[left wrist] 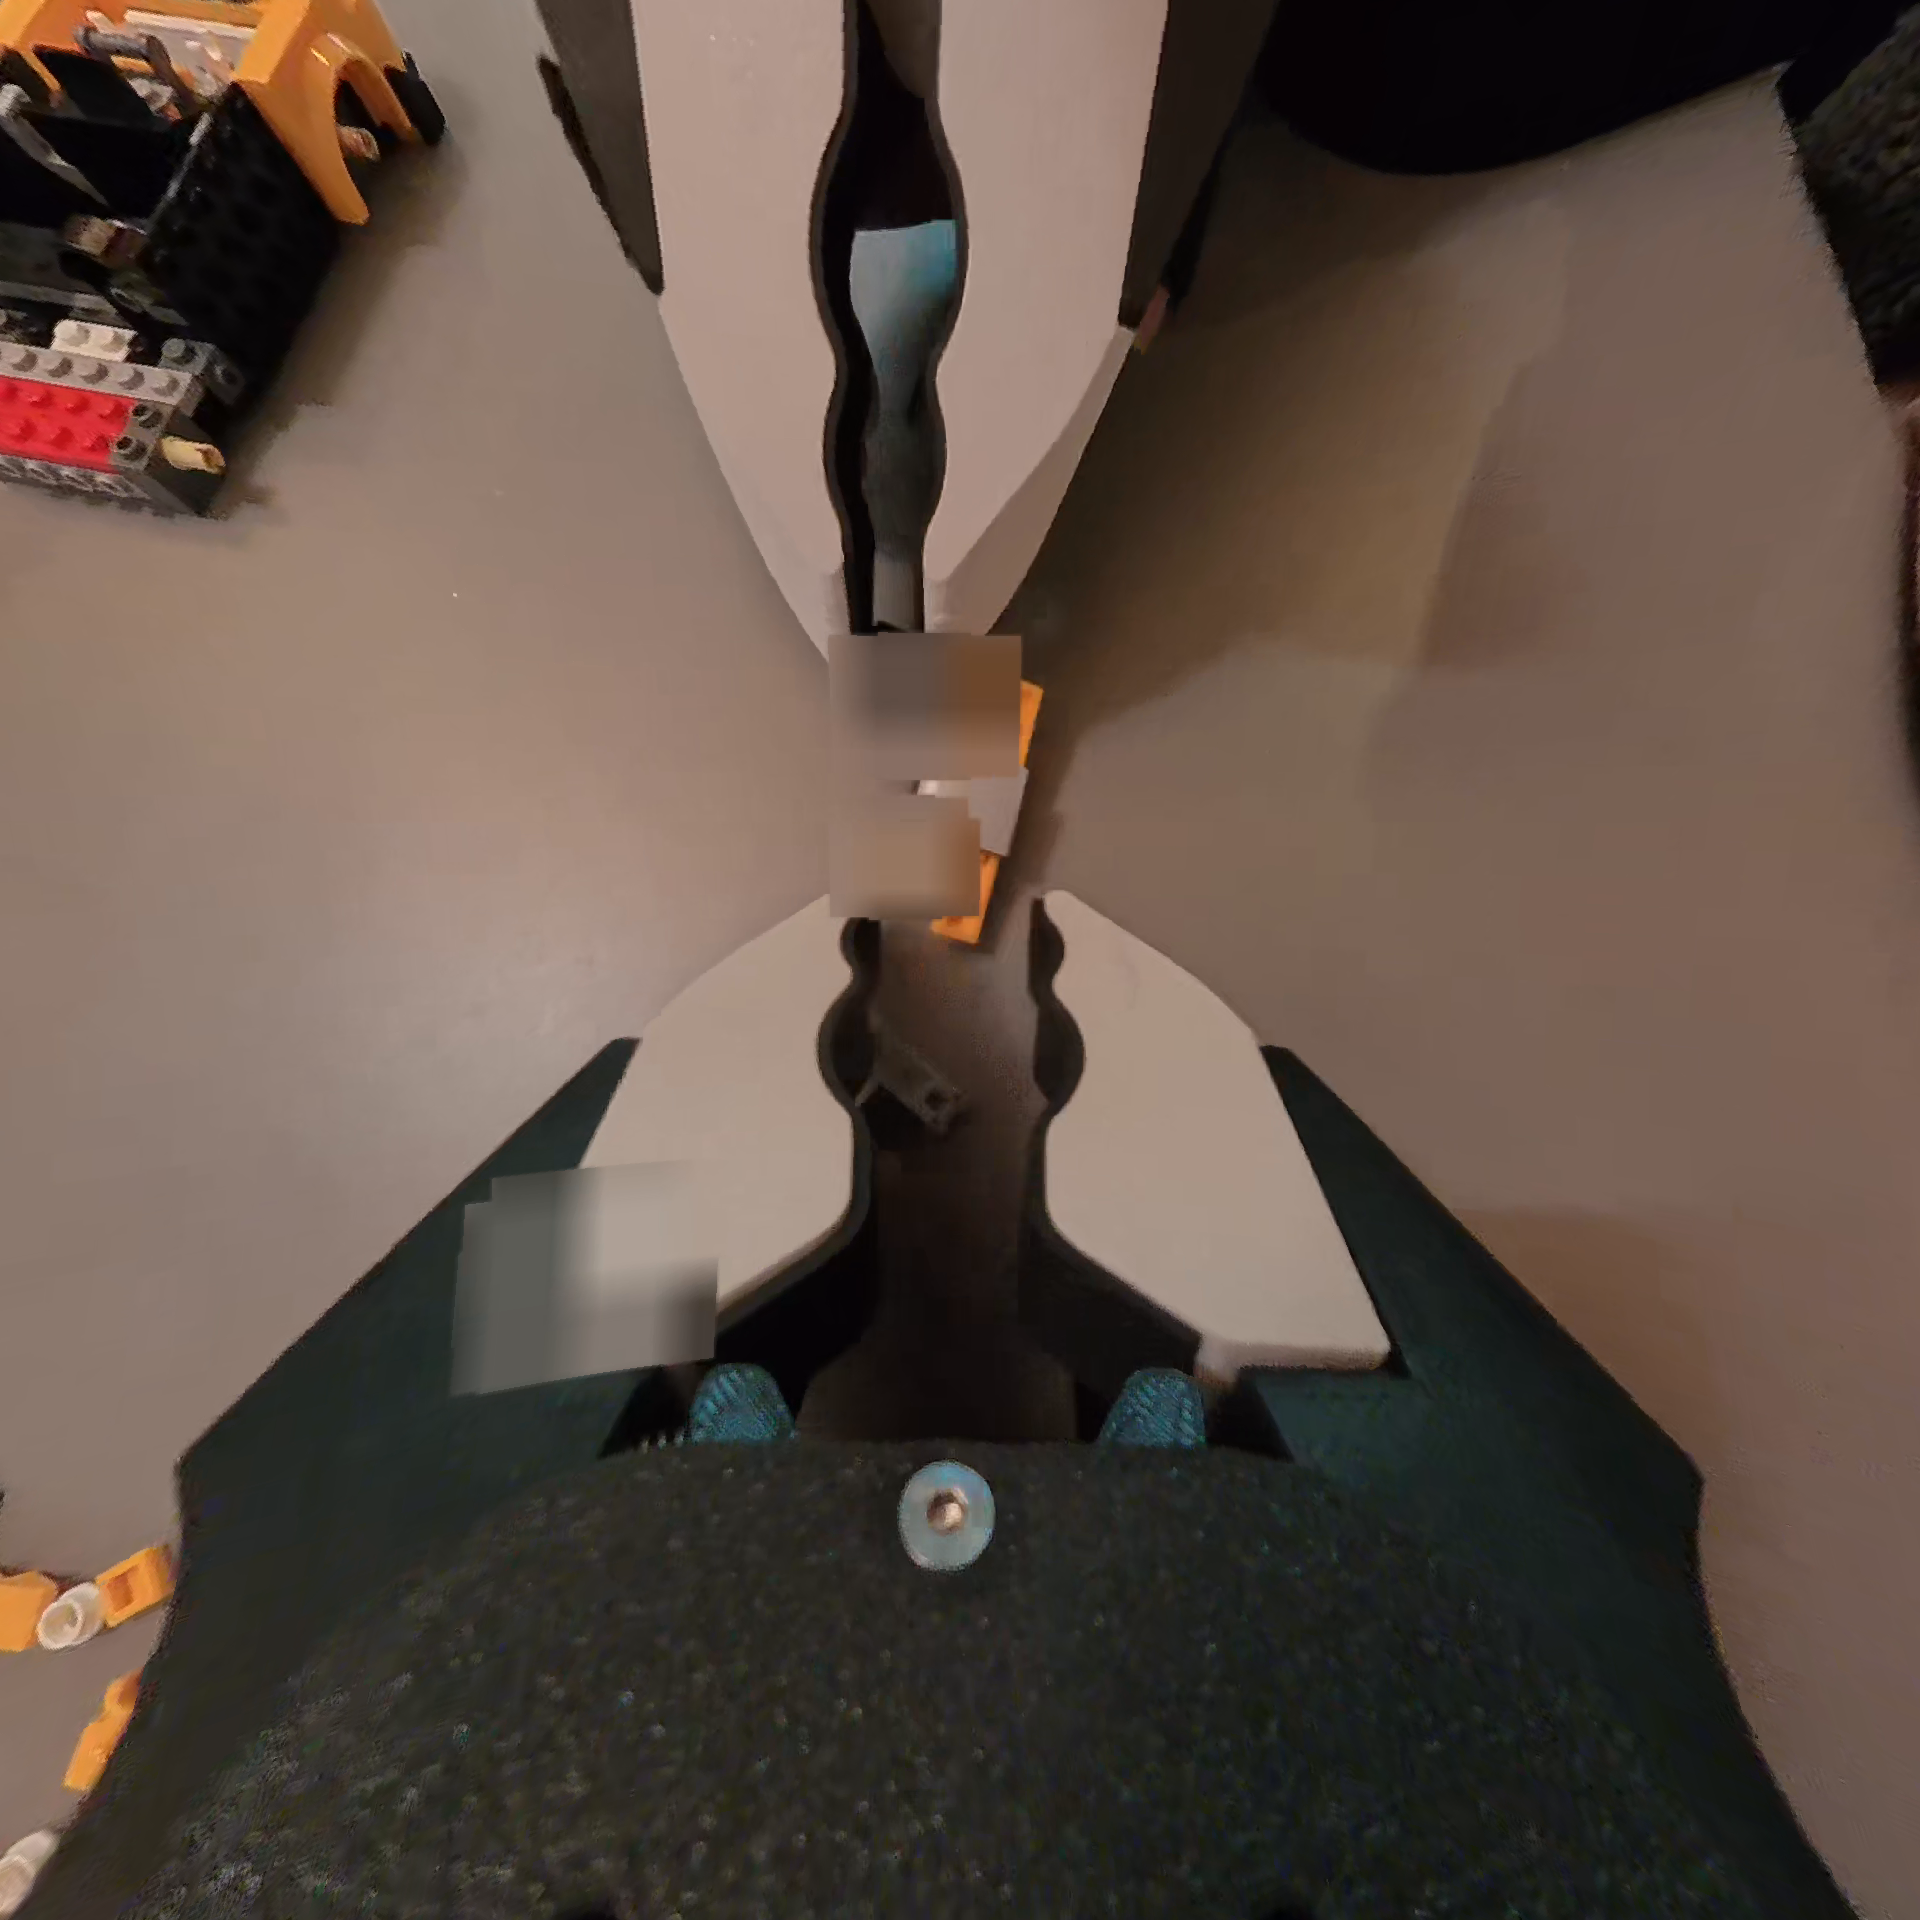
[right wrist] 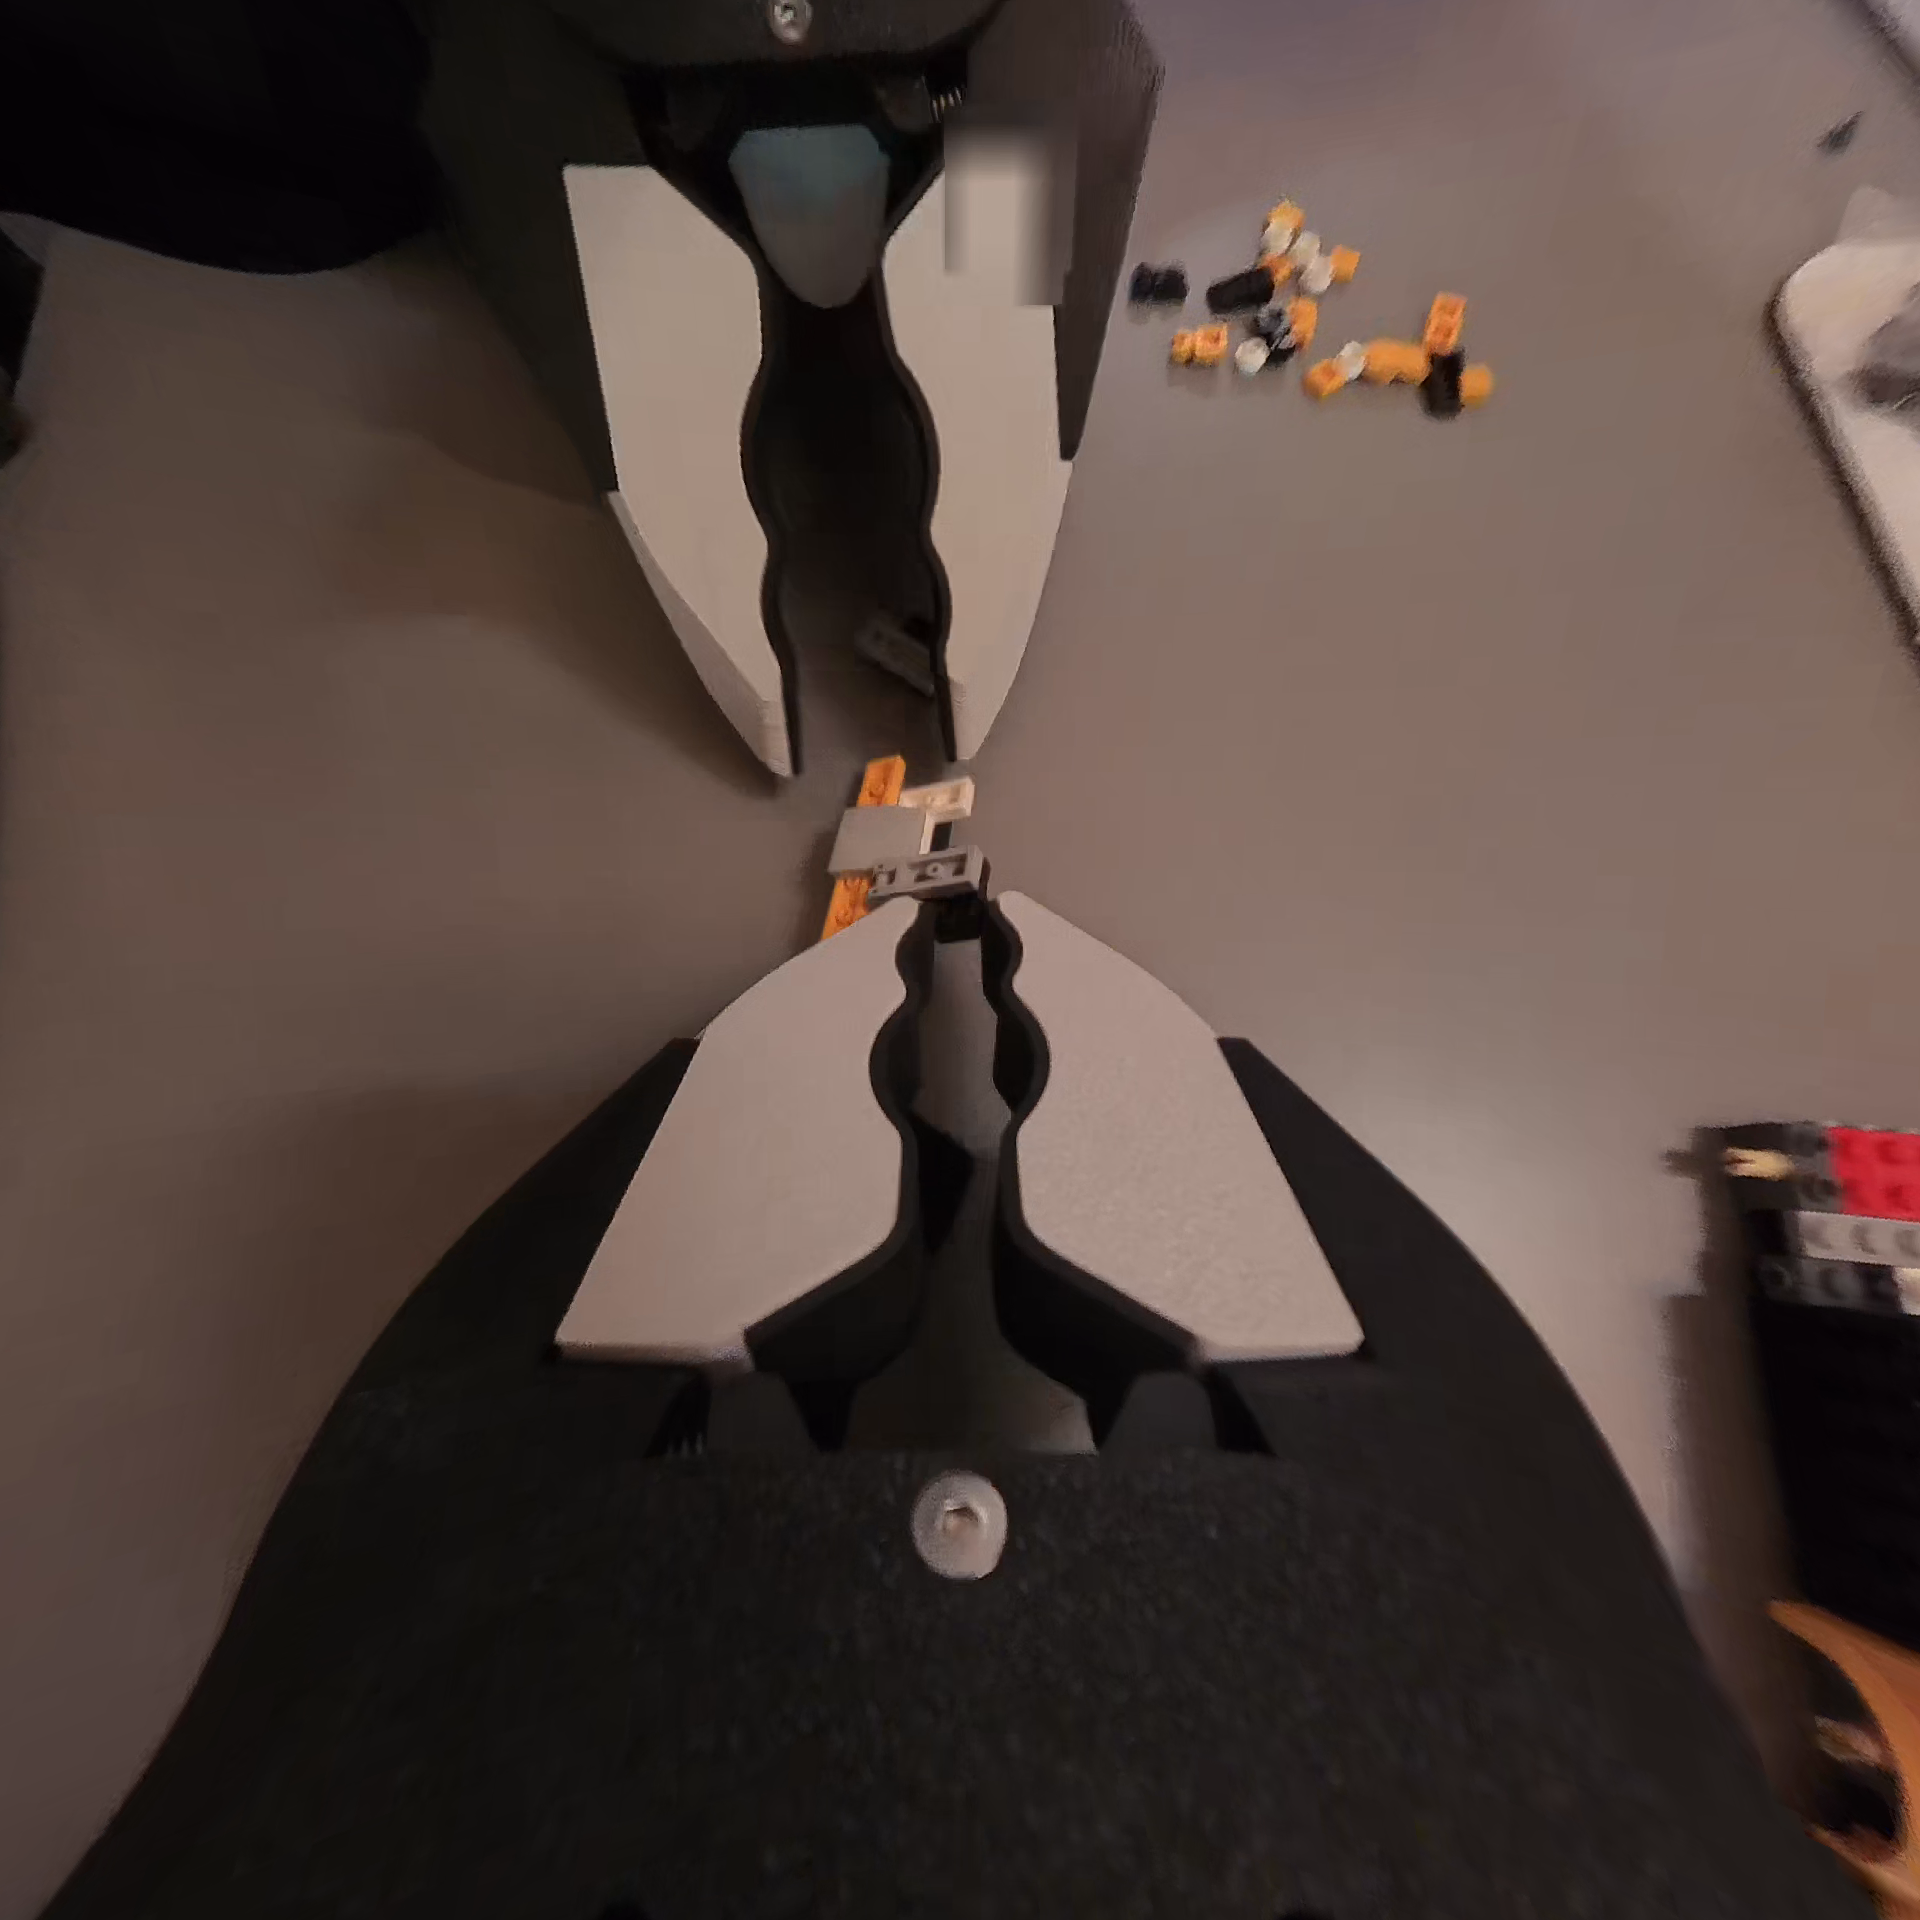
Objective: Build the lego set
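Two handheld grippers meet tip to tip over a grey table [right wrist: 1455, 727], a small sub-assembly of orange, grey and white lego pieces [right wrist: 904, 842] between them. The right gripper [right wrist: 956, 914] has its claw nearly together, pinched on a dark piece at the sub-assembly's near end. The left gripper [left wrist: 945, 925] has its claw apart. The partly built black, red and orange model [left wrist: 145, 270] sits at 10 o'clock in the left wrist view; loose pieces [right wrist: 1340, 312] lie at 1 o'clock in the right
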A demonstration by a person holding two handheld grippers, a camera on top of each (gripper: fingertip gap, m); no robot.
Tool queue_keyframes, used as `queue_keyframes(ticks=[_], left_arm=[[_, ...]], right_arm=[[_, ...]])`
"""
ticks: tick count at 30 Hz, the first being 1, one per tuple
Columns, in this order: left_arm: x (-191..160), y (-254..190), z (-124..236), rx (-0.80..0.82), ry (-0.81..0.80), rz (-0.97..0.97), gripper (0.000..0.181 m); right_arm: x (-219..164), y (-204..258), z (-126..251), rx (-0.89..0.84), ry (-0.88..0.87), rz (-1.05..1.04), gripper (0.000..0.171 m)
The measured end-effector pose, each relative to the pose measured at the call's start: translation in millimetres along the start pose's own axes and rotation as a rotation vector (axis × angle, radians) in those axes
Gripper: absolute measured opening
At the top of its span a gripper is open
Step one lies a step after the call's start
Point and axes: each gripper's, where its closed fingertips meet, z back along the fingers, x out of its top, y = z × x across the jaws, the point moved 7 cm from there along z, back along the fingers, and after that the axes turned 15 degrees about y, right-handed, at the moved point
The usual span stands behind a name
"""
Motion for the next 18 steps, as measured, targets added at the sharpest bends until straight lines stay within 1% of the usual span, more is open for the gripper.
queue_keyframes(ticks=[2,4,7,9,11,12,14,18], left_arm=[[2,3,8,-0.037,-0.069,0.043,0.033],[7,6,14,-0.081,-0.157,0.105,0.036],[17,2,21,-0.208,-0.299,0.165,0.04],[24,-1,26,-0.275,-0.376,0.181,0.037],[27,-1,28,-0.301,-0.406,0.196,0.025],[27,-2,29,-0.299,-0.408,0.191,0.017],[27,-3,30,-0.268,-0.405,0.159,0.016],[30,-6,33,-0.102,-0.376,0.056,0.016]], right_arm=[[5,2,8,-0.071,-0.044,0.07,0.008],[14,8,18,-0.123,-0.123,0.152,0.008],[25,18,28,-0.225,-0.193,0.264,0.008],[29,24,31,-0.288,-0.208,0.328,0.008],[33,30,33,-0.317,-0.226,0.38,0.008],[34,32,33,-0.322,-0.232,0.389,0.008],[34,32,33,-0.309,-0.24,0.376,0.008],[30,25,34,-0.125,-0.287,0.215,0.008]])
